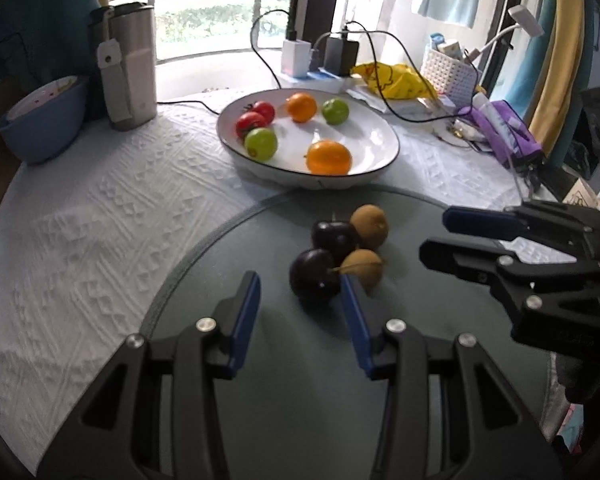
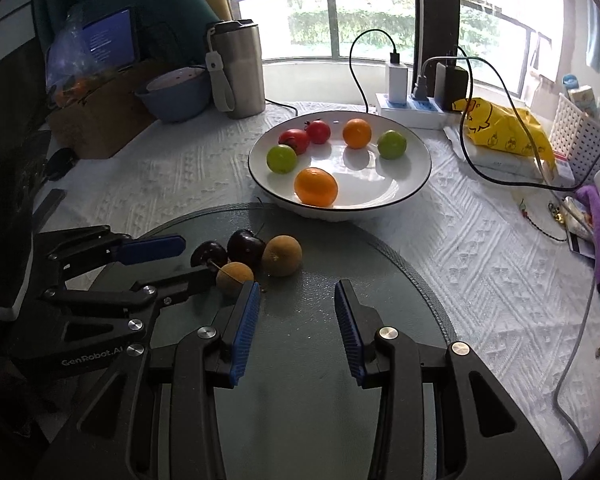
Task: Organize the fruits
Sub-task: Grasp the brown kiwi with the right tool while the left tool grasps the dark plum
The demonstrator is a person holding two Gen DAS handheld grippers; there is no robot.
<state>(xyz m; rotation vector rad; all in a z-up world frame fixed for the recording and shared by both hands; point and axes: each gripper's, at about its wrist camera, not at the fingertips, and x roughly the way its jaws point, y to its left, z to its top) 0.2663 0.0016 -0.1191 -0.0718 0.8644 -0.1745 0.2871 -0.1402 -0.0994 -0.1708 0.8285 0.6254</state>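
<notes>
We see a round, dark green glass mat (image 1: 292, 360) with a ribbed rim lying on a white cloth (image 1: 100, 220) embossed with diamond and zigzag patterns. On the mat sits a tight cluster of four small fruits: two glossy, near-black cherries and two dull, rough-skinned brown longans. The nearer cherry (image 1: 314, 280) touches the nearer longan (image 1: 362, 268), and its thin stem lies across that longan; behind them the farther cherry (image 1: 335, 237) touches the farther longan (image 1: 369, 222).

Beyond the mat's far edge stands a smooth white ceramic plate (image 1: 376, 136) with a thin dark rim line, its foot just beside the mat. In it lie two shiny oranges, one at the near edge (image 1: 329, 157) and one at the back (image 1: 301, 107), two green round fruits (image 1: 261, 144) (image 1: 335, 111), and two red tomatoes (image 1: 255, 118) pressed together on the left side.

Our left gripper (image 1: 300, 300) has black plastic arms and blue ridged pads, and its jaws stand wide apart. The nearer cherry sits just ahead of the gap, close against the tip of the right pad, with nothing between the pads. Our right gripper (image 2: 296, 304) is of the same make and is likewise spread wide over bare mat; the nearer longan (image 2: 235, 274) lies just beside the tip of its left pad, with the rest of the cluster to the left of it.

Left of the plate stand a brushed steel tumbler (image 1: 134, 64) with a pale strap and a blue bowl (image 1: 40, 124).
</notes>
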